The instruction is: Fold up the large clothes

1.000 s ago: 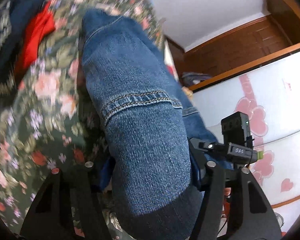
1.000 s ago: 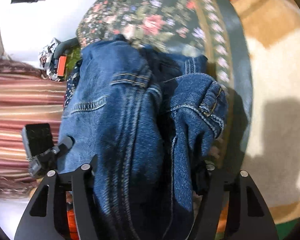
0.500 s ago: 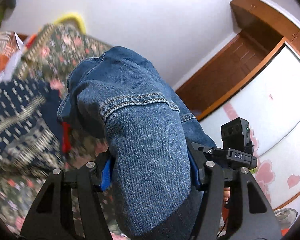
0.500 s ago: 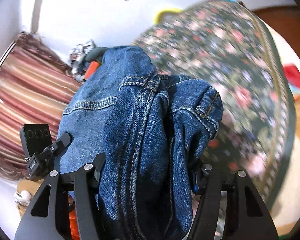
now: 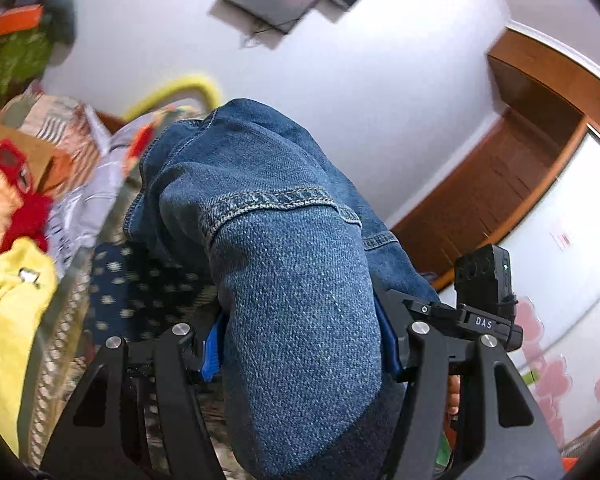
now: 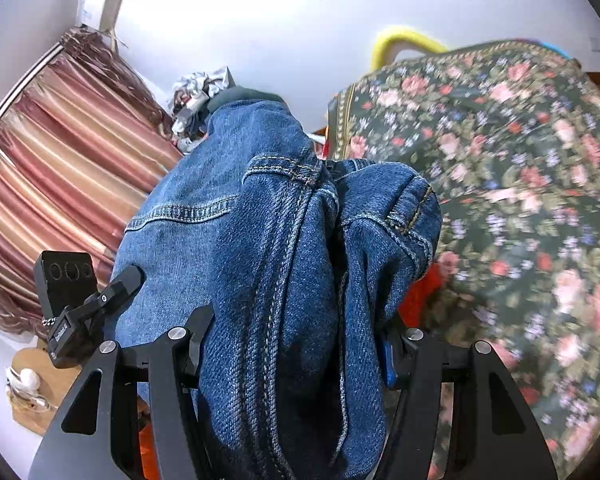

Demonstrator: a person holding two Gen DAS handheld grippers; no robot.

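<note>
now both views look at the wall instead of down on the bed [image 6: 520,200]: the jeans [image 5: 296,280] are lifted clear, bunched and clamped in the left gripper [image 5: 300,354] and right gripper [image 6: 288,346]. likely carrying them to lay flat.

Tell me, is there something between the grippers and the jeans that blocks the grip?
Nothing visible does. The jeans are bunched directly between the fingers of the left gripper, and likewise of the right gripper, with denim filling each gap. No other cloth or object sits between pads and denim.
</note>
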